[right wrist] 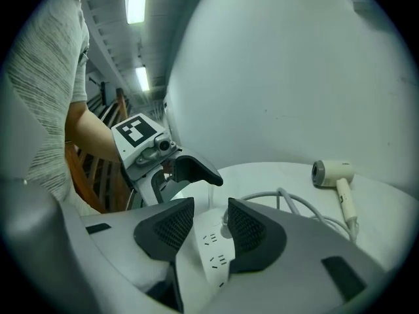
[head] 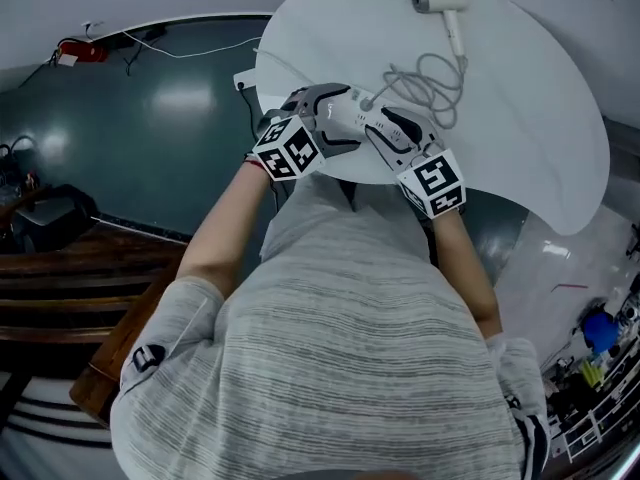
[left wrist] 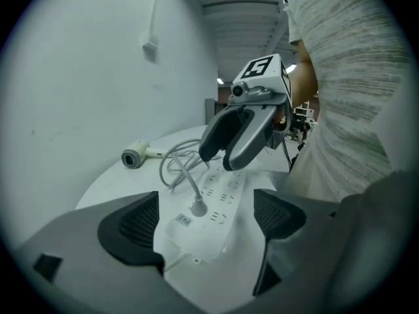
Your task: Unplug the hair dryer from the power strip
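A white hair dryer [head: 440, 3] lies at the far side of the round white table [head: 560, 118], and its grey cord [head: 425, 83] coils back toward me. The cord ends in a plug [left wrist: 198, 207] seated in a white power strip [left wrist: 219, 188] at the near table edge. My left gripper [left wrist: 206, 222] is open, its pads either side of the strip's plug end without touching it. My right gripper [right wrist: 209, 231] is also open just over the strip [right wrist: 213, 254], with the plug partly hidden behind its right pad. Both grippers [head: 350, 118] meet over the strip in the head view.
The dark green floor [head: 150, 138] lies left of the table, with a wall cable and a red object [head: 80, 50] far off. Wooden furniture [head: 80, 268] stands at the left. Clutter sits at the lower right [head: 600, 348]. My torso fills the foreground.
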